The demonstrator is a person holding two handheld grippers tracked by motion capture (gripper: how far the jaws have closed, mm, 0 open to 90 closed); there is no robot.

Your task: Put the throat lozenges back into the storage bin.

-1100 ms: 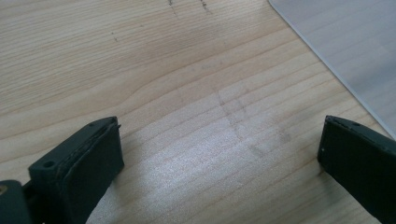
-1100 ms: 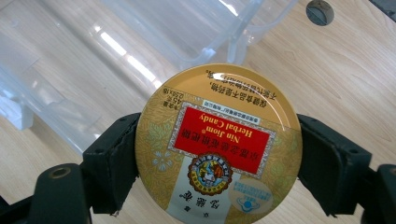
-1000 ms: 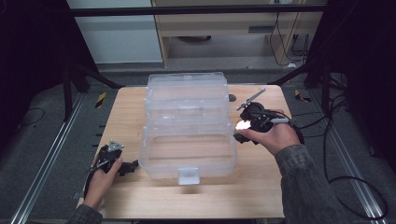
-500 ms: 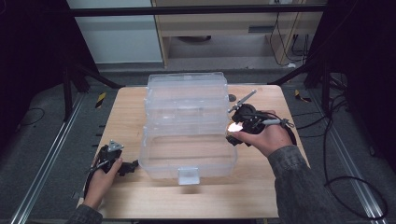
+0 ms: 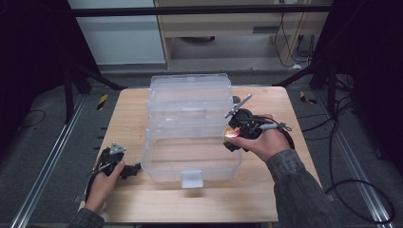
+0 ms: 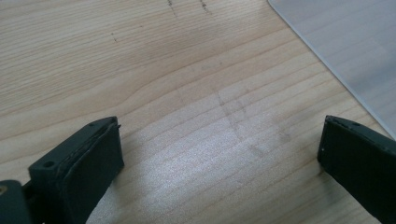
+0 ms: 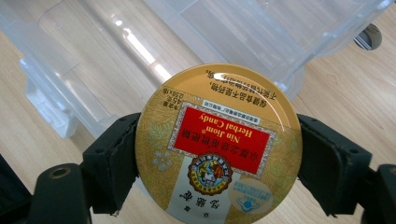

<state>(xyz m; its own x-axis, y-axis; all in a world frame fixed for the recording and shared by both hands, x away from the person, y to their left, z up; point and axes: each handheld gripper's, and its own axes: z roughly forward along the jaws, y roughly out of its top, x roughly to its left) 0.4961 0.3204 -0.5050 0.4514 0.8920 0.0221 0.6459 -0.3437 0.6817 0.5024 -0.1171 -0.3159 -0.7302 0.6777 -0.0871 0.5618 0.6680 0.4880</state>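
Since the earlier frames the right tongs [image 5: 231, 137] have slid in from the right toward the clear plastic box [image 5: 190, 128], and now sit against its right wall at the near end; the left tongs [image 5: 128, 170] have kept their place by the box's near left corner.

The right tongs are clamped on a round gold candy tin [image 7: 218, 142], one jaw on each side of its rim. The tin's lid faces the right gripper view's camera, with a red label reading "Nin Jiom Herbal Candy" (upside down in that view) and a round emblem below it. In the high view the tin shows as a small bright spot [image 5: 233, 134] at the tongs' tip, just beside the box's right wall and outside it.

The box is a see-through tub with a stepped, tiered shape, standing in the middle of the desk [image 5: 128, 114] with a small clear latch tab at its near edge. Through its walls the wood grain of the desk shows, and I can make out nothing lying inside it (glare on the plastic makes this hard to judge). In the right gripper view the box's walls [image 7: 116, 56] lie behind and above the tin.

The left tongs [image 6: 219, 154] stand wide, with bare desk wood between the jaws and nothing gripped. A corner of the box [image 6: 355, 51] shows beyond them at the upper right of the left gripper view, apart from both jaws.
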